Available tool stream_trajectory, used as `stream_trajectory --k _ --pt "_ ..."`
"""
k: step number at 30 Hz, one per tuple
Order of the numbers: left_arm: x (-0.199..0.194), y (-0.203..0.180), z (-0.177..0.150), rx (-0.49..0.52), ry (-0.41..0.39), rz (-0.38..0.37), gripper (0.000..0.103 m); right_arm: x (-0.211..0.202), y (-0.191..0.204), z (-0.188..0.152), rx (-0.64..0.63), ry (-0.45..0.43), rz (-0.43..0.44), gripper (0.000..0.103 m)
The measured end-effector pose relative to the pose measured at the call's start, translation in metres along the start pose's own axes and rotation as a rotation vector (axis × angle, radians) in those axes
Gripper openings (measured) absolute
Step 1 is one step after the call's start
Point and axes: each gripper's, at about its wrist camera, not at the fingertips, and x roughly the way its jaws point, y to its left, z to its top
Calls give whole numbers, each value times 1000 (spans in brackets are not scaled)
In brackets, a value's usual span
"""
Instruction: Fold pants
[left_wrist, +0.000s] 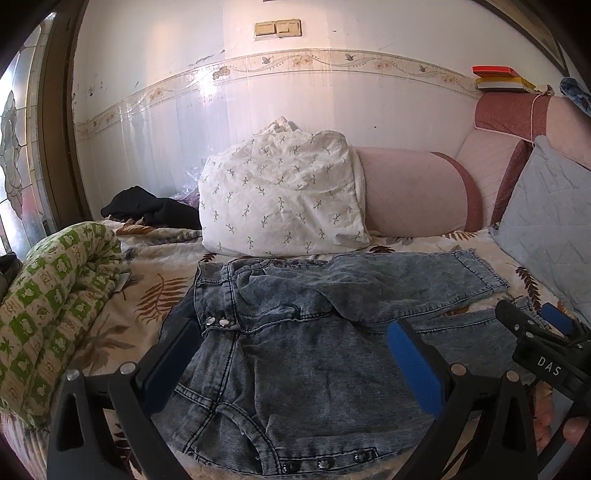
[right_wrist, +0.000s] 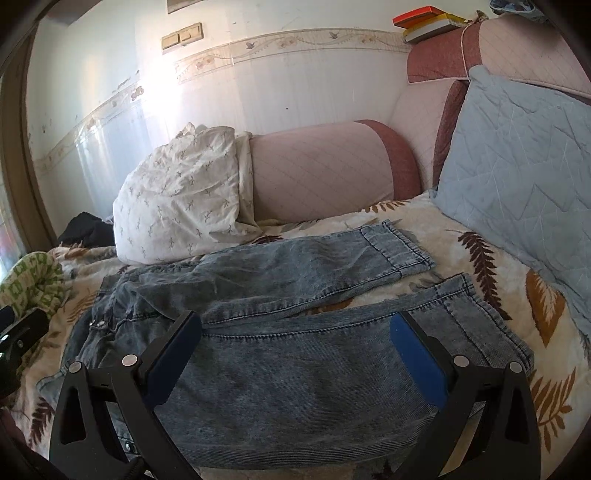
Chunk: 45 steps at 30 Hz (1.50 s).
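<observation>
A pair of washed blue jeans (left_wrist: 295, 325) lies spread on the leaf-print bedspread (left_wrist: 147, 295), waistband to the left, legs running right. My left gripper (left_wrist: 291, 332) is open and empty, hovering over the waist and seat area. My right gripper (right_wrist: 295, 332) is open and empty above the near leg of the jeans (right_wrist: 295, 387); the far leg (right_wrist: 314, 258) lies apart behind it, its cuff to the right. The right gripper also shows in the left wrist view (left_wrist: 532, 317), at the right edge above the near leg.
A white leaf-print pillow (left_wrist: 280, 199) and a pink bolster (left_wrist: 413, 192) sit behind the jeans. A blue quilted cushion (right_wrist: 517, 158) leans at the right. A rolled green-and-white quilt (left_wrist: 51, 295) lies at the left, dark clothes (left_wrist: 151, 210) beyond it.
</observation>
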Motion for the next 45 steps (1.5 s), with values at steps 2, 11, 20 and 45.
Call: stream_trajectory --k 2,11,20,45 --pt "2 0 -1 3 4 0 103 0 0 0 1 -1 0 103" --pt "6 0 -2 7 16 11 103 0 0 1 -6 1 -3 103" --pt "10 1 -4 10 29 23 103 0 0 1 -7 1 -3 103" --pt "16 6 -9 14 46 31 103 -1 0 1 -8 3 -2 103"
